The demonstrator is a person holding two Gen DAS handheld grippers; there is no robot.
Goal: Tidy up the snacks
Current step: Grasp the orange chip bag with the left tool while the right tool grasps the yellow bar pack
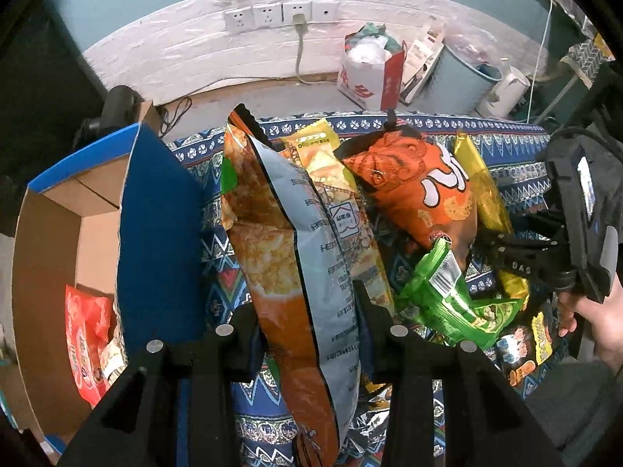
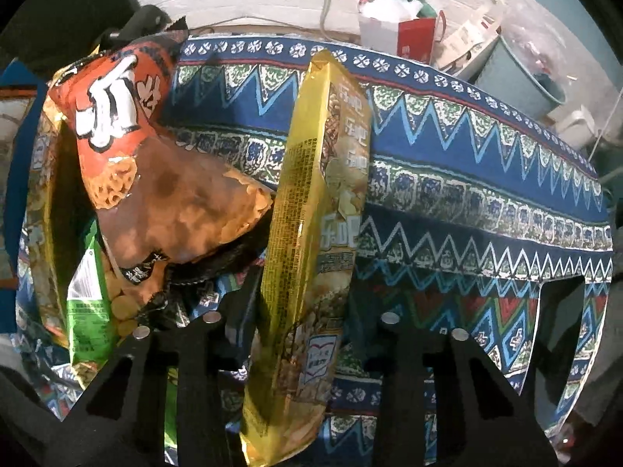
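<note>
You can read "乐吧" printed repeatedly on the tall gold foil snack bag point(image 2: 311, 233), and "DAS" moulded on the black plastic gripper arm point(image 1: 521, 266).

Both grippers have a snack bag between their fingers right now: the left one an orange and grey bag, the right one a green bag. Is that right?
Not quite. The left gripper does hold the orange and grey bag, but the right gripper holds a yellow-gold bag, not a green one. The right wrist view shows it; the green bag lies in the pile to its left, ungripped.
</note>
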